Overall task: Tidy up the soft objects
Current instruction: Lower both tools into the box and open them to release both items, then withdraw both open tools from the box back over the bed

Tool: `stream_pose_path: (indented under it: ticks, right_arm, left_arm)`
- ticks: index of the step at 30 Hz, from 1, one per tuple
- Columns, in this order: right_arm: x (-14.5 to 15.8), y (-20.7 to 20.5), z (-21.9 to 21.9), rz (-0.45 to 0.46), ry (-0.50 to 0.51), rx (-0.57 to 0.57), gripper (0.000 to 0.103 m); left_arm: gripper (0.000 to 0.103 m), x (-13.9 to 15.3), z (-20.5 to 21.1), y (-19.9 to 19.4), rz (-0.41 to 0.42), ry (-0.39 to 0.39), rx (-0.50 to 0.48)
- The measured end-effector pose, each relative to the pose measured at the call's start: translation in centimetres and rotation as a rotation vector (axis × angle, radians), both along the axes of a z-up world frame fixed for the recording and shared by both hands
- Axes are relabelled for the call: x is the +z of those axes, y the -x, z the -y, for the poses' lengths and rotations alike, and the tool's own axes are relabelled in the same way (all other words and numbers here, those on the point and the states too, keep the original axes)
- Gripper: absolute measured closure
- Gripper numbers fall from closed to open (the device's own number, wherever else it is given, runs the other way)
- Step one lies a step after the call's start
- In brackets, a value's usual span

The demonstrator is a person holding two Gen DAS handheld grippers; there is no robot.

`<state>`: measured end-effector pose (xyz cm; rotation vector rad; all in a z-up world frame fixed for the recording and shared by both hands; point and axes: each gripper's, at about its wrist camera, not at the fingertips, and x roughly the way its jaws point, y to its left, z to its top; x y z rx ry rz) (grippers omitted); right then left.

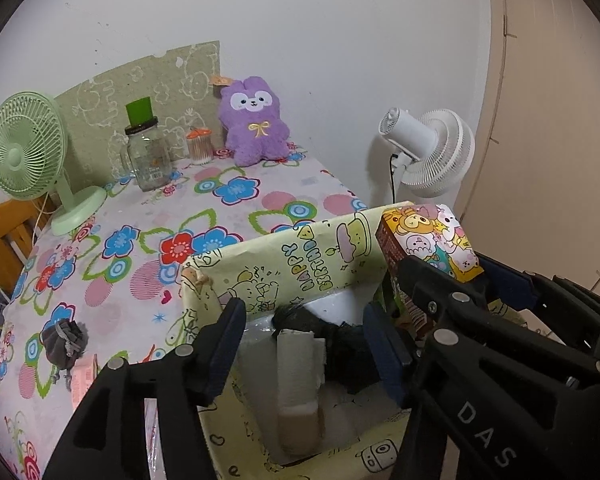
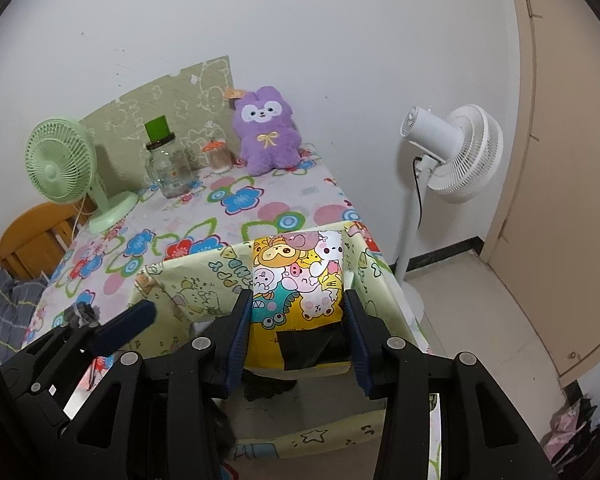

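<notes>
The right tongs (image 2: 296, 332) were clamped on the cartoon packet (image 2: 296, 280), which stood upright, long axis running straight ahead of them, over the yellow box (image 2: 172, 280). The left tongs (image 1: 306, 344) hung apart above the box's cluttered inside. Ahead, the flowered table (image 1: 140, 216) lay open; a purple plush (image 1: 254, 120) sat far back.

Worktop (image 1: 260, 196), floral cover: green fan (image 1: 28, 152), glass jar (image 1: 148, 156), purple plush (image 1: 254, 122), yellow box (image 1: 284, 264), grey pouch (image 1: 64, 342).
</notes>
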<state>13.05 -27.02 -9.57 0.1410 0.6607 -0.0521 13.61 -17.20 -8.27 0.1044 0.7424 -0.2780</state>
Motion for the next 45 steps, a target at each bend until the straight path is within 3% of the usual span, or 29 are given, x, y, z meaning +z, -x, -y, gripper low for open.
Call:
stream_pose_path:
  ticks: [7, 9, 15, 35, 45]
  right_arm:
    - [-0.6, -0.7, 0.0, -0.015, -0.021, -0.003, 0.05]
    - [-0.7, -0.8, 0.0, -0.018, -0.034, -0.001, 0.037]
    - [-0.6, -0.7, -0.1, -0.016, -0.045, -0.009, 0.025]
    - [1.8, 3.0, -2.8, 0.062, -0.018, 0.015, 0.022]
    - [3.0, 4.7, -4.9, 0.091, 0.003, 0.033, 0.015]
  left_arm:
    - [0.027, -0.3, 0.2, -0.2, -0.014, -0.001, -0.018]
    - [0.026, -0.3, 0.2, -0.2, -0.016, 0.004, -0.025]
    - [0.025, -0.1, 0.2, 0.1, -0.014, 0.011, -0.039]
    - [0.019, 2.3, -2.4, 3.8, 0.065, 0.035, -0.021]
    - [0.016, 3.5, -4.2, 5.8, 0.104, 0.038, 0.0]
